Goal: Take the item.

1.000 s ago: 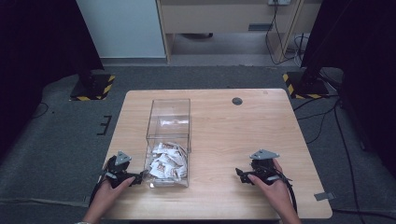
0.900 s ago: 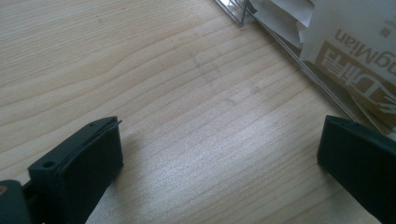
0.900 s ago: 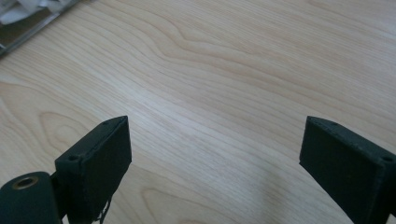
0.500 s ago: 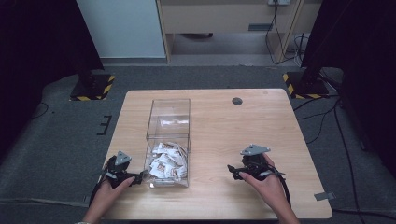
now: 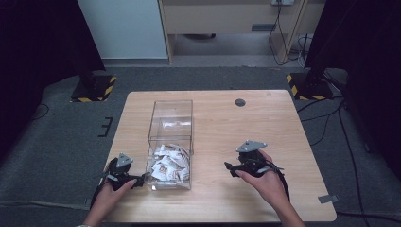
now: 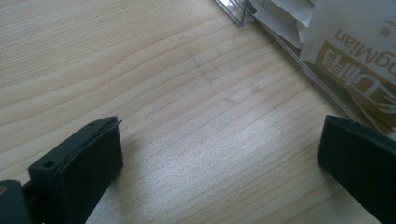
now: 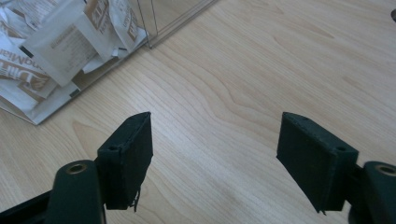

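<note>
A: What lettering can be read on the sachets (image 6: 355, 51) in the left gripper view?

B: One white sachet behind the clear box wall (image 6: 299, 51) carries gold-brown print. The Latin letters "ngMian" are legible, seen upside down and cut off by the frame edge. Beneath them stand larger gold characters, too cropped to read.

A: And in the right gripper view?

B: The sachets (image 7: 60, 51) bear the same gold-brown print; a fragment resembling "Mian" shows at the left edge, and the small grey text panels are too fine to read.

A: The high view?

B: Nothing legible.
</note>
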`<state>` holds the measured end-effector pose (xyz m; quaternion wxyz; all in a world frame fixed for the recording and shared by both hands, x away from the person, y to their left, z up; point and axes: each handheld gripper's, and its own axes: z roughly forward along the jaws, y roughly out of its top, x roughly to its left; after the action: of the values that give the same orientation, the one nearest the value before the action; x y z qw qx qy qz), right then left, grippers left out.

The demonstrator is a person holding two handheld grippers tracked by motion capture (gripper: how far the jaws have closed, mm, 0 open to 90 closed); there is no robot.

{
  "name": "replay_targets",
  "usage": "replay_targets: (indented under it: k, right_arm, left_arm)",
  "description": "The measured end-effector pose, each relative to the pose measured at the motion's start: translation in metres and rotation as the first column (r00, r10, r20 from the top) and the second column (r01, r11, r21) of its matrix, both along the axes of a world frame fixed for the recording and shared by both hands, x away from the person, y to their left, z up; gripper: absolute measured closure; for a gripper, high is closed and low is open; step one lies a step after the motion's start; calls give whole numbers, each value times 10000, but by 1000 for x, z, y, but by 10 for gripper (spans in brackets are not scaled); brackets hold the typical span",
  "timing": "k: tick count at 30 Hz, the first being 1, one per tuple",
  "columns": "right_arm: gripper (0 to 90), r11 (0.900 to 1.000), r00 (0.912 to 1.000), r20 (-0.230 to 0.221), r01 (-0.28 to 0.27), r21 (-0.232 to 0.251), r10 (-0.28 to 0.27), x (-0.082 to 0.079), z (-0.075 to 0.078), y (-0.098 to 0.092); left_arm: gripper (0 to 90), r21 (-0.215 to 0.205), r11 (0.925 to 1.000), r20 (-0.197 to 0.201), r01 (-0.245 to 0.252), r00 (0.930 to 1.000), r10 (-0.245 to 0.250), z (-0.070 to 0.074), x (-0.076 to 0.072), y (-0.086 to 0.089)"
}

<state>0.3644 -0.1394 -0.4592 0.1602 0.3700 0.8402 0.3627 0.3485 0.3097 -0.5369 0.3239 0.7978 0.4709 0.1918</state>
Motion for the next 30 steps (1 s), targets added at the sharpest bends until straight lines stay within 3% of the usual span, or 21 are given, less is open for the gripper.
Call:
replay_targets:
  k: [15, 21, 30]
  right_arm:
    - [437, 9976, 9974, 184, -691, 12, 691, 3, 32, 26]
    - [485, 9956, 9955, 202, -925, 123, 923, 4, 39, 36]
    - [574, 9851, 9850, 301, -1703, 219, 1696, 6, 53, 70]
  left_arm:
    - [0, -1, 10000, 3, -1, 10000, 1, 0, 0, 0]
    - [0, -2, 10000, 1, 0, 10000, 0, 0, 0, 0]
    - [0, -2, 10000, 1, 0, 10000, 0, 0, 0, 0]
